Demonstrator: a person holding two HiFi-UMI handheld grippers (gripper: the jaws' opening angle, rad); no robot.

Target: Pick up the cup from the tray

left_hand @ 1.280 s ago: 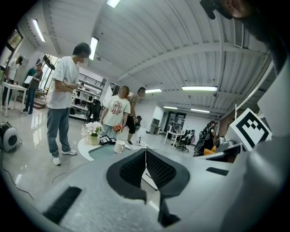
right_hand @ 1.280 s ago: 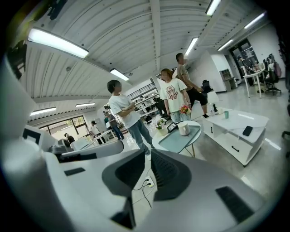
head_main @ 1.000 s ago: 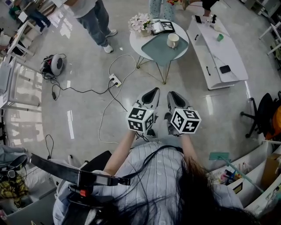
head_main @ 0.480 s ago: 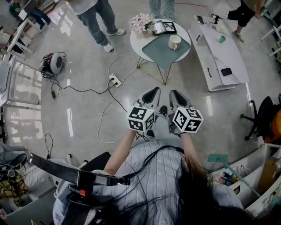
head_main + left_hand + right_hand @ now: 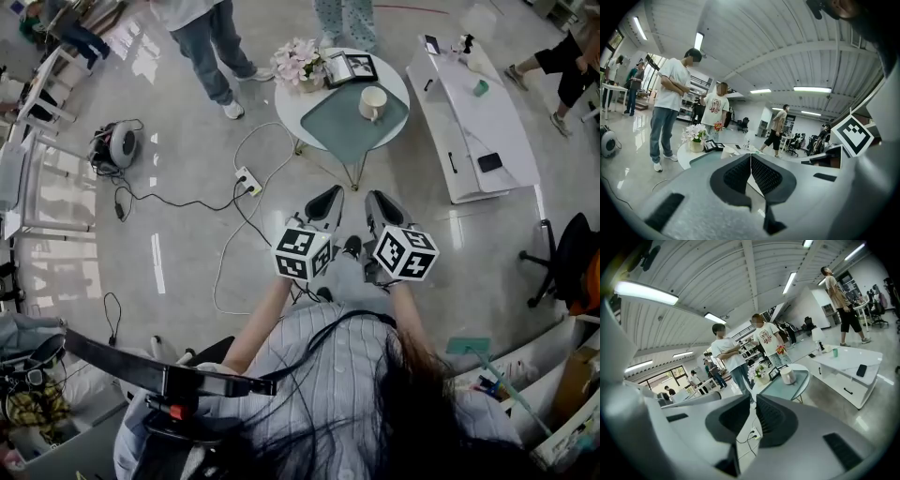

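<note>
Both of your grippers hang empty in front of you; the left gripper (image 5: 326, 202) has its fingers pressed together on nothing, and the right gripper (image 5: 377, 204) is closed in the same way, with only floor showing past its tips.

The cup (image 5: 372, 102) stands upright on the green tray (image 5: 339, 127), toward the tray's right side, on the round table (image 5: 287, 96) well ahead of you; neither gripper is anywhere near it.

The likeliest slip is arriving with the fingers closed; they would shove the cup across the tray or tip it instead of taking it, so spread them before you reach in. The cup looks smooth and rounded; a shallow or off-centre pinch could let it twist out. The table stands on thin legs, so a hard bump might rock everything on it.

A cable (image 5: 246, 208) and a power strip (image 5: 247, 174) lie on the floor between you and the table; catching a foot there is a real risk as you walk up.

Just behind the cup sit a vase of flowers (image 5: 298, 58) and a picture frame (image 5: 350, 66); overshooting would knock them. A person (image 5: 211, 37) stands beyond the table on its left, a low white bench (image 5: 483, 112) runs along its right; the straight path in front looks open.
</note>
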